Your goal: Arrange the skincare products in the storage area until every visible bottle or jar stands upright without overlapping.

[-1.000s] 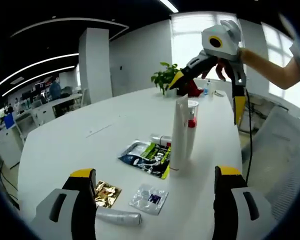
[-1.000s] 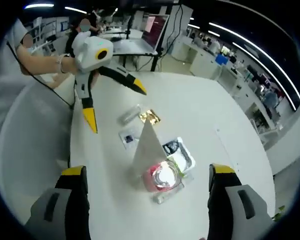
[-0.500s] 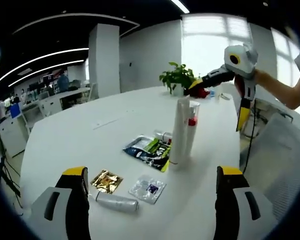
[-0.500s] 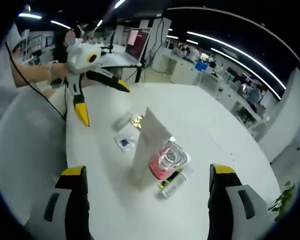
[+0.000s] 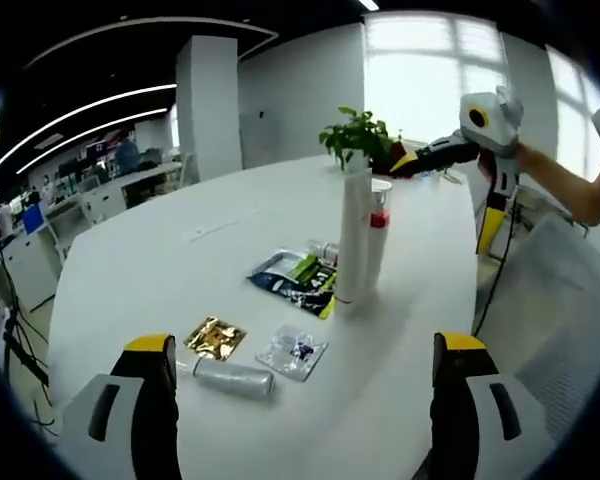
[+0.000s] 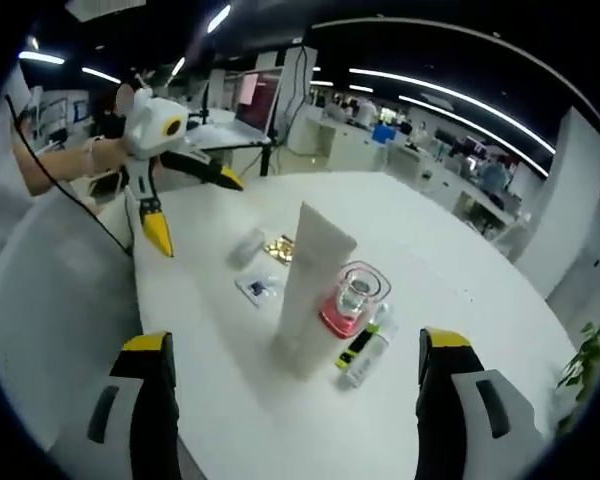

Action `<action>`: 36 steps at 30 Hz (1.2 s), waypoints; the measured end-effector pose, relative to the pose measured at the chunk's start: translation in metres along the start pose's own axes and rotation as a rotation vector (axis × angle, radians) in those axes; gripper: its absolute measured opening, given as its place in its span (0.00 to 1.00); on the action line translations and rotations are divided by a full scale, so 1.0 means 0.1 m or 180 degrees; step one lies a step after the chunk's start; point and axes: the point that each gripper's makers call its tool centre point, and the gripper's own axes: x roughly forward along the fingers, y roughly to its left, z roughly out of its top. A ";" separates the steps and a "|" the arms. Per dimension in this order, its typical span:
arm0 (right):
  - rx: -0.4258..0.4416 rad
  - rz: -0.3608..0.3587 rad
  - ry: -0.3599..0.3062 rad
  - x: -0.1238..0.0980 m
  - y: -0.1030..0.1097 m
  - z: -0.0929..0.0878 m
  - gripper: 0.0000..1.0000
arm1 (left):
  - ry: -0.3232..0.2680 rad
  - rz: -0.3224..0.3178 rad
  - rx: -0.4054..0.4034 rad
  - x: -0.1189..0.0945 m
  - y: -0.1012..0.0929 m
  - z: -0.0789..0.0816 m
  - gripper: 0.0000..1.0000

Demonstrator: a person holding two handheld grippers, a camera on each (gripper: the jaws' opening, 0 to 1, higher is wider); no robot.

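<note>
The tall tube (image 5: 353,238) and the pink bottle (image 5: 377,240) stand upright ahead of the left claw (image 5: 305,400). A small tube (image 5: 232,378) lies flat just beyond its left jaw, so work is left. Both claws are spread, empty. The right gripper view shows another bottle (image 6: 365,352) lying past the right claw (image 6: 295,400) on the tabletop (image 6: 220,400).
</note>
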 end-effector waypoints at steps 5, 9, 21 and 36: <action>0.0035 -0.0035 0.0041 -0.05 0.02 -0.06 1.00 | 0.0053 0.0009 -0.0028 -0.01 -0.08 -0.01 0.99; 0.0073 -0.0077 0.0123 -0.07 0.01 -0.16 1.00 | 0.0028 0.0038 -0.0081 -0.02 -0.05 -0.01 0.99; 0.0100 -0.0110 0.0190 -0.05 -0.03 -0.23 1.00 | 0.0077 0.0014 -0.0178 -0.02 -0.02 -0.09 0.99; 0.0135 -0.0129 0.0220 0.02 -0.08 -0.30 1.00 | 0.0137 0.0069 -0.0211 -0.01 0.05 -0.18 0.99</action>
